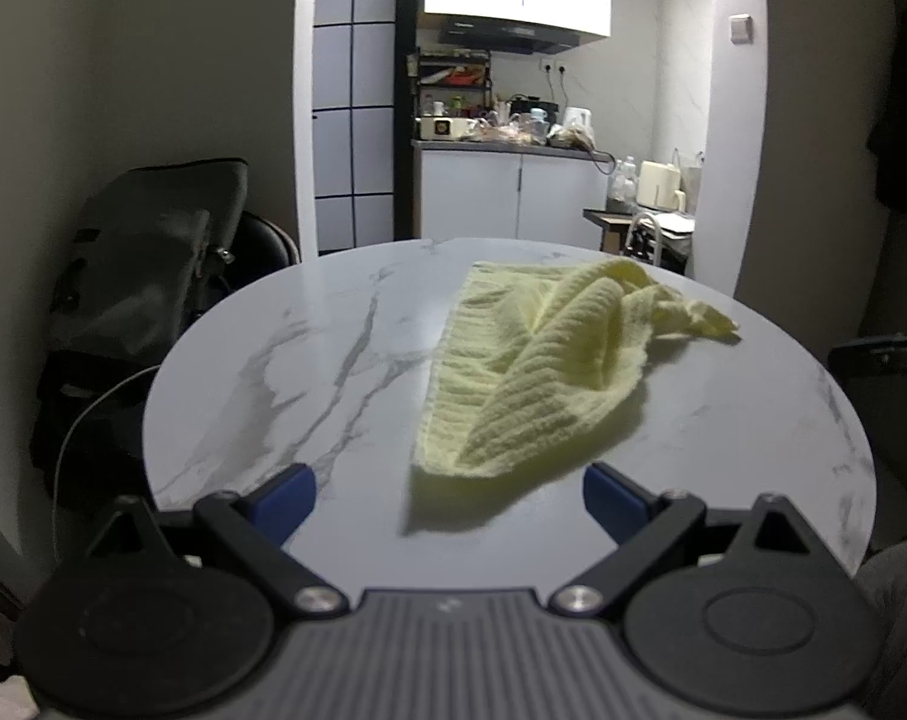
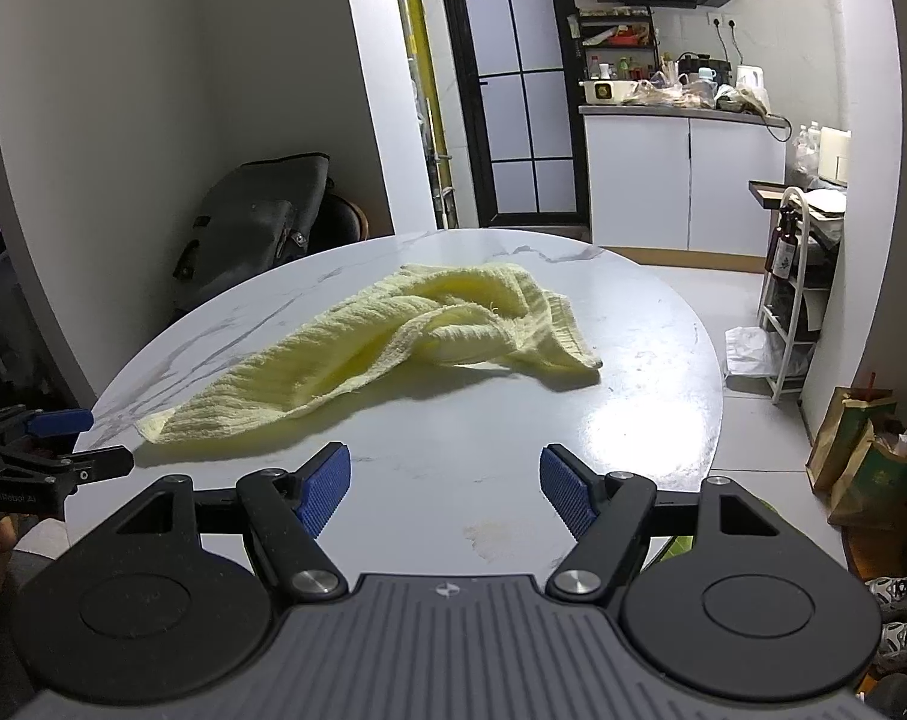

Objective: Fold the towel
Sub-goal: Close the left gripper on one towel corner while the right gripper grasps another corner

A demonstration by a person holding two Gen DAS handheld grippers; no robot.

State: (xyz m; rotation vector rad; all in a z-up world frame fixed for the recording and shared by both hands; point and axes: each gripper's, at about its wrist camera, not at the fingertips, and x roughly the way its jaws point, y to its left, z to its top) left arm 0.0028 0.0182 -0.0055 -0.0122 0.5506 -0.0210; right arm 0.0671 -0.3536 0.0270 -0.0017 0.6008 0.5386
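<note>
Kitchen nook in bkgd: white cabinets (image 2: 681,180), cluttered counter, dark-framed glass door (image 2: 513,90). Round marble surface (image 1: 273,372) up front w/ grey veining; a brownish smear (image 2: 495,534) on it near the right fingers.

Containers: white rack (image 2: 795,294) right of the surface, shelves holding stuff too small to id, dark bottle (image 2: 783,252) at its top corner. Paper bags (image 2: 861,450) on the floor at right, contents unclear, crumpled paper showing at the top of one. Dark bag (image 1: 153,252) slumped on a chair left of the surface.

Towel (image 1: 543,360): pale yellow, ribbed, lying crumpled on the surface, not folded. One long flap runs toward the near edge, far end bunched & twisted over itself.

Left gripper (image 1: 450,495): fingers spread wide, holding nothing. Towel's near corner lies just ahead of the tips, roughly between them, no contact visible.

Right gripper (image 2: 446,489): fingers also spread, empty, over bare surface. Towel sits ahead & to the left, apart from both tips. Right view also catches the left gripper low at frame left, tips just beside the towel's near corner.
</note>
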